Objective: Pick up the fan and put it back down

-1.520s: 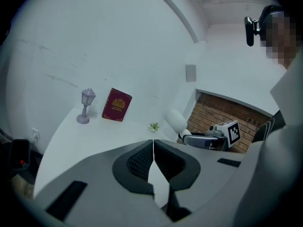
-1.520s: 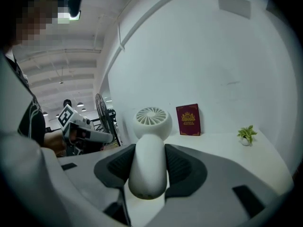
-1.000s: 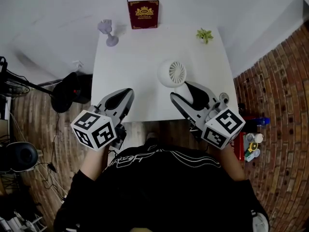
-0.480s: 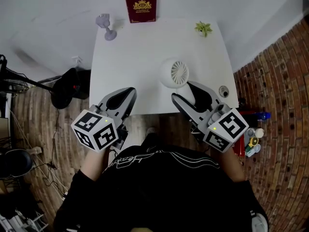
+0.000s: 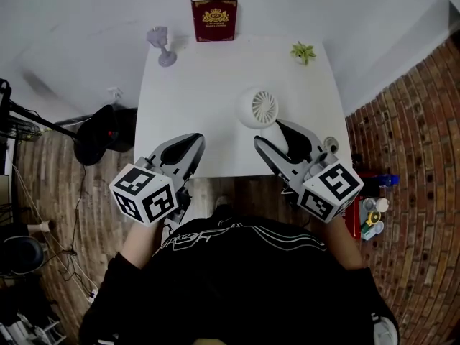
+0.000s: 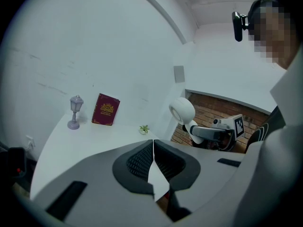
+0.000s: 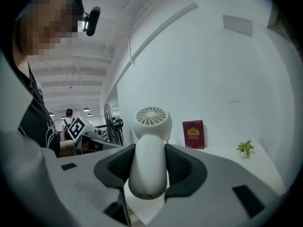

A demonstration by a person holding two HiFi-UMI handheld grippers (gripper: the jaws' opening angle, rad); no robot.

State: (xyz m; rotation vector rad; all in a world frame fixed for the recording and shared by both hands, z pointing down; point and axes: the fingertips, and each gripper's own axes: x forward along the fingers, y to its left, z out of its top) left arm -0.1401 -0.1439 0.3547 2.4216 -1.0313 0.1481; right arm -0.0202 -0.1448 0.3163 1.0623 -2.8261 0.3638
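Note:
A white hand-held fan [image 5: 260, 108] with a round slotted head hangs over the front right part of the white table [image 5: 208, 99], grille facing up. My right gripper [image 5: 272, 136] is shut on its handle; in the right gripper view the handle [image 7: 147, 167] fills the gap between both dark pads, with the head [image 7: 151, 121] beyond. My left gripper [image 5: 185, 144] hovers at the table's front edge, shut with nothing in it [image 6: 153, 150]. From the left gripper view the fan [image 6: 182, 110] and right gripper [image 6: 208, 132] show at the right.
A red book [image 5: 213, 19] stands against the wall at the back, a small lavender lamp [image 5: 162, 47] at the back left corner, a tiny potted plant [image 5: 305, 52] at the back right. A black stand [image 5: 100, 135] sits on the floor left of the table.

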